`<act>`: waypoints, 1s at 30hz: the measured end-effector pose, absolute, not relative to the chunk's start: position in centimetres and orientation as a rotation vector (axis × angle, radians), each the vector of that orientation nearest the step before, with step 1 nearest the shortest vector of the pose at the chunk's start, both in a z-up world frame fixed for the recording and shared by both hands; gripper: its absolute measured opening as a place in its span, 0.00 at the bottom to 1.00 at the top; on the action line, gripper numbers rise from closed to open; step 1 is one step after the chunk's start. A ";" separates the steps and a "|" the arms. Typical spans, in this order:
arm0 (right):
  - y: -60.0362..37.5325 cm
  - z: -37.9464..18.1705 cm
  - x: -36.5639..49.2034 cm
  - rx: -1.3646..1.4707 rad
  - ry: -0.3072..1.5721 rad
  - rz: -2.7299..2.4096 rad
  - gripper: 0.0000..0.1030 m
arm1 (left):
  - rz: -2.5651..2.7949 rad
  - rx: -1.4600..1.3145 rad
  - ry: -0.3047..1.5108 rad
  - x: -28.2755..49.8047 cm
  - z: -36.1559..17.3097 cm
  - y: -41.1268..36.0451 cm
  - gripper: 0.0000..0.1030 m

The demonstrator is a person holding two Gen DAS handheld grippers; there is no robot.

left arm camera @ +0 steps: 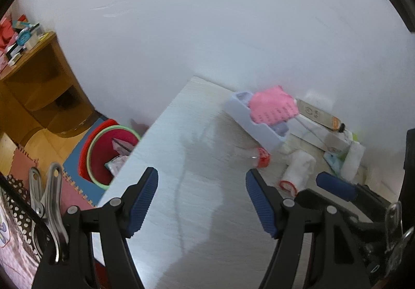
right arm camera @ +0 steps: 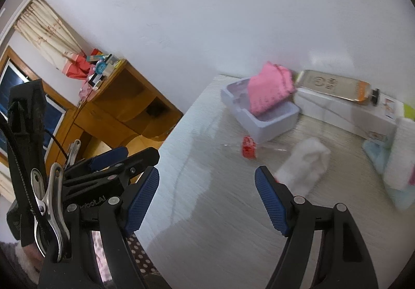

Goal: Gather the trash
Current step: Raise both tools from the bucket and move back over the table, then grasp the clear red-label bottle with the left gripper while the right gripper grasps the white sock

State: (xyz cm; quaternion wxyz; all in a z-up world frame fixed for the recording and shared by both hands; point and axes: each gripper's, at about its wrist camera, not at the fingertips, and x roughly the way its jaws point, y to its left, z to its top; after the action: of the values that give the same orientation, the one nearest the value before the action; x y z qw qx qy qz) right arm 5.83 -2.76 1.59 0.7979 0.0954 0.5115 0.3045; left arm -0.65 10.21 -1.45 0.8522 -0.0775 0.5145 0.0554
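— While both tools hang over the pale counter [left arm camera: 181,149], what are they carrying?

— Nothing. The left tool [left arm camera: 201,201] has its jaws spread wide with only bare counter between them, and the right tool [right arm camera: 207,201] stands just as wide and empty.

— Where is the trash?

— A clear plastic bottle with a red label [left arm camera: 260,157] lies on its side near the counter's far edge, just in front of a white tray [left arm camera: 255,124]. A crumpled white tissue roll [right arm camera: 306,162] lies beside it, toward the right.

— What sits in the tray?

— A pink cloth [right arm camera: 269,88], draped over its rim. Behind it, a white box [right arm camera: 342,114] runs along the wall at the far edge, and an amber bottle [right arm camera: 334,85] lies across its top.

— Anything off the counter?

— On the floor past the left edge stands a red bin with a green rim [left arm camera: 103,151], with some wrappers inside. A wooden shelf unit [right arm camera: 129,105] stands farther off against the wall.
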 end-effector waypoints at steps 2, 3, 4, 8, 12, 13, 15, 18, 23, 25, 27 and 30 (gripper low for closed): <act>-3.8 1.4 5.5 0.200 1.087 0.633 0.76 | 0.100 -0.141 1.084 -0.5 -2.0 9.2 0.72; -4.4 1.2 5.4 0.196 1.085 0.618 0.76 | 0.094 -0.132 1.082 -0.4 -2.2 8.8 0.72; -4.8 1.0 5.3 0.195 1.086 0.602 0.76 | 0.084 -0.119 1.084 -0.3 -2.5 8.2 0.72; -7.3 -0.3 5.8 0.230 1.103 0.513 0.76 | 0.039 -0.068 1.087 0.5 -3.9 6.4 0.72; -9.2 -1.8 6.7 0.252 1.129 0.409 0.76 | 0.001 -0.003 1.089 1.4 -5.5 4.8 0.72; -9.4 -2.2 7.0 0.245 1.136 0.388 0.76 | -0.008 0.005 1.089 1.6 -5.8 4.7 0.72; -9.8 -2.9 7.6 0.229 1.151 0.354 0.76 | -0.039 0.030 1.092 2.2 -6.5 4.1 0.72; -9.7 -4.3 8.5 0.237 1.190 0.328 0.76 | -0.129 0.044 1.100 3.3 -7.6 3.6 0.72; -9.0 -5.9 9.9 0.225 1.225 0.317 0.76 | -0.190 0.094 1.104 5.4 -9.3 3.5 0.73; -8.8 -6.3 10.3 0.210 1.232 0.318 0.76 | -0.222 0.135 1.110 6.3 -10.0 3.2 0.74; -8.4 -6.4 10.7 0.168 1.220 0.316 0.75 | -0.252 0.197 1.121 6.9 -10.8 2.7 0.74; -7.7 -6.6 11.3 0.095 1.213 0.313 0.74 | -0.293 0.271 1.149 7.6 -12.2 1.9 0.74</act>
State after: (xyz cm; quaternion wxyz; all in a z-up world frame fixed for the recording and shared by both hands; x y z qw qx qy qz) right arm 11.26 -7.74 -6.56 0.8092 0.0444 0.5673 0.1465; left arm 7.60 1.91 -12.24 0.8207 0.1271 0.5398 -0.1377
